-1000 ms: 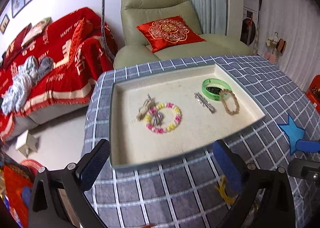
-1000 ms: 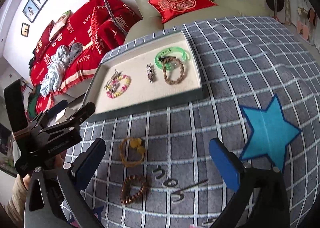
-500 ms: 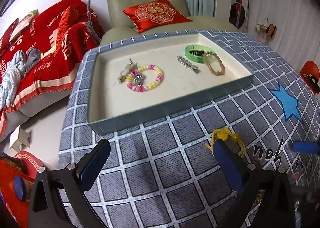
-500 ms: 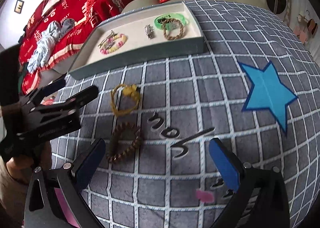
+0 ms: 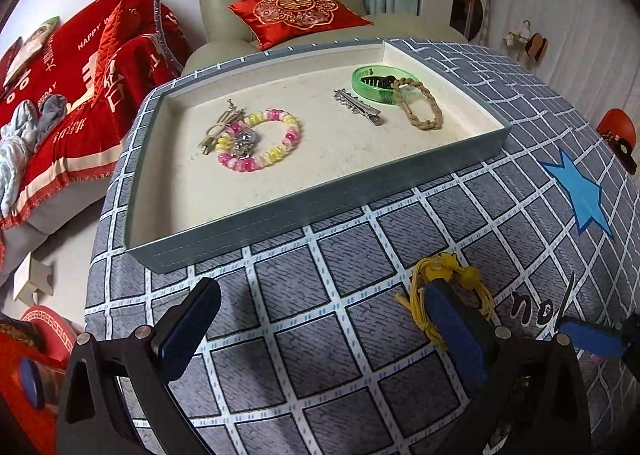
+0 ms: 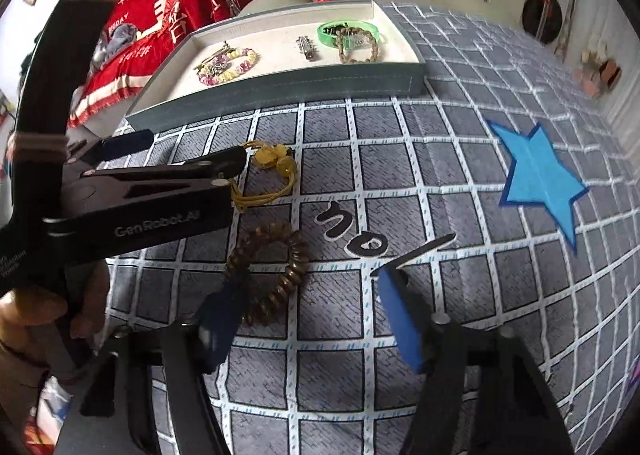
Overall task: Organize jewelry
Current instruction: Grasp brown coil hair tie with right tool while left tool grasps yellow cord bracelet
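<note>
On the checked grey tablecloth (image 5: 352, 339), near its front edge, two loose pieces are seen: a yellow cord bracelet (image 5: 444, 275) with amber beads and, just beside it, a brown coiled bracelet (image 6: 276, 275). The left gripper (image 5: 320, 319) is held wide apart, nothing pressed between its pads; its right finger (image 5: 456, 327) is placed over the yellow cord bracelet, while the other finger is set on bare cloth. The right gripper (image 6: 308, 311) is caught closing, its jaws still clearly parted, with the brown coiled bracelet lying between them; its left finger (image 6: 220, 319) is blurred and overlaps the coil's edge, though whether contact is made cannot be told. Toward the far edge of the cloth a shallow grey tray (image 5: 320, 195) with a cream lining is set. Within it, a pink-and-yellow bead bracelet (image 5: 272, 143) and metal clips are grouped at the left, and a silver hair clip (image 5: 358, 107), a green bangle (image 5: 372, 89) and a braided tan bracelet (image 5: 420, 107) toward the far right corner. A blue star (image 6: 540, 183) is printed at the cloth's right side.
</note>
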A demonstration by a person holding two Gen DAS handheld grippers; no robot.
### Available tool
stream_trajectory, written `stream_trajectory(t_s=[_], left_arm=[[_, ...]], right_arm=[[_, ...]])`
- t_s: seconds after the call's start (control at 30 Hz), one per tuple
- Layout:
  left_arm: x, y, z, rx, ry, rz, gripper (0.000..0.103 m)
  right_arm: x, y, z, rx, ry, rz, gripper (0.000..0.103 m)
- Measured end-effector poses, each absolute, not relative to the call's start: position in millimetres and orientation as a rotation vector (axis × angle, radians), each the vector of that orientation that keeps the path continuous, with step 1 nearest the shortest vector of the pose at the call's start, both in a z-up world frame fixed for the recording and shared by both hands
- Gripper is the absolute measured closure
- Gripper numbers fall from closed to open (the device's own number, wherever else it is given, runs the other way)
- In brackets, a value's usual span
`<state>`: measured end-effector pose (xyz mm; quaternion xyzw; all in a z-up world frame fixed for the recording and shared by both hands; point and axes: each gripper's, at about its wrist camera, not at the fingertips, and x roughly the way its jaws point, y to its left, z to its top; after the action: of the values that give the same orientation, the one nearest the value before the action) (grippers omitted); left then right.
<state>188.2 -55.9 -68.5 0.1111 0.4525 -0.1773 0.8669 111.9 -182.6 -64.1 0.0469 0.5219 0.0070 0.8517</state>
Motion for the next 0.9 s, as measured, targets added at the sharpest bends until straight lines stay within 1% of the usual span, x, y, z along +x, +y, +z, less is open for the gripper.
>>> stream_trajectory(t_s=[0.07,0.1,0.17,0.27,0.4,0.43,0.5,0.57,0.63,0.67,0.7,0.73,0.77,0.8,0.9], left_arm=[[188.4,-57.6,-69.6,0.238,0.948,-0.373,0.000],[188.0,-59.1,-70.8,0.242,0.950,-0.375,0.000],[187.0,-60.8,-72.7,0.248,0.954,-0.379,0.000],[183.6,-64.1,-75.3,0.258,0.951,-0.389,0.000],[179.1,-67.9,-73.4,0.255,0.953,-0.410,0.000],[178.2,-69.2,-72.7,0.259,0.953,-0.410,0.001],[175.1,-71.7,-71.2,0.257,0.950,-0.432,0.012],[172.9,-73.7,-70.2,0.254,0.953,-0.439,0.017],[170.5,-75.7,-69.1,0.247,0.953,-0.463,0.029],[169.1,-76.6,-68.3,0.240,0.954,-0.477,0.039],[167.4,-78.2,-67.3,0.247,0.948,-0.479,0.054],[166.9,-79.6,-66.5,0.251,0.945,-0.486,0.062],[166.0,-80.8,-66.1,0.255,0.946,-0.491,0.074],[165.6,-81.5,-65.9,0.256,0.947,-0.492,0.081],[163.9,-78.7,-65.1,0.227,0.955,-0.504,0.081]], right_arm=[[110.2,-179.9,-64.4,0.062,1.092,0.008,0.047],[109.2,-178.2,-64.4,0.036,1.088,0.002,0.050],[107.0,-178.1,-64.5,0.006,1.083,-0.009,0.059],[105.0,-181.5,-63.8,0.002,1.079,-0.007,0.066],[101.8,-185.4,-62.9,-0.002,1.076,-0.004,0.071],[101.4,-185.5,-62.8,-0.004,1.075,-0.003,0.074],[102.0,-186.2,-63.0,-0.006,1.073,-0.002,0.080],[101.4,-188.0,-62.9,-0.004,1.072,0.001,0.088],[99.0,-190.3,-62.3,0.002,1.073,0.005,0.091],[99.3,-191.4,-62.5,0.008,1.073,0.009,0.091],[99.3,-192.1,-62.7,0.013,1.073,0.012,0.091],[98.9,-193.6,-62.5,0.020,1.073,0.016,0.091],[98.7,-194.5,-62.5,0.026,1.073,0.018,0.091],[98.4,-196.3,-62.4,0.036,1.073,0.022,0.091],[97.4,-201.8,-61.8,0.074,1.071,0.039,0.091]])
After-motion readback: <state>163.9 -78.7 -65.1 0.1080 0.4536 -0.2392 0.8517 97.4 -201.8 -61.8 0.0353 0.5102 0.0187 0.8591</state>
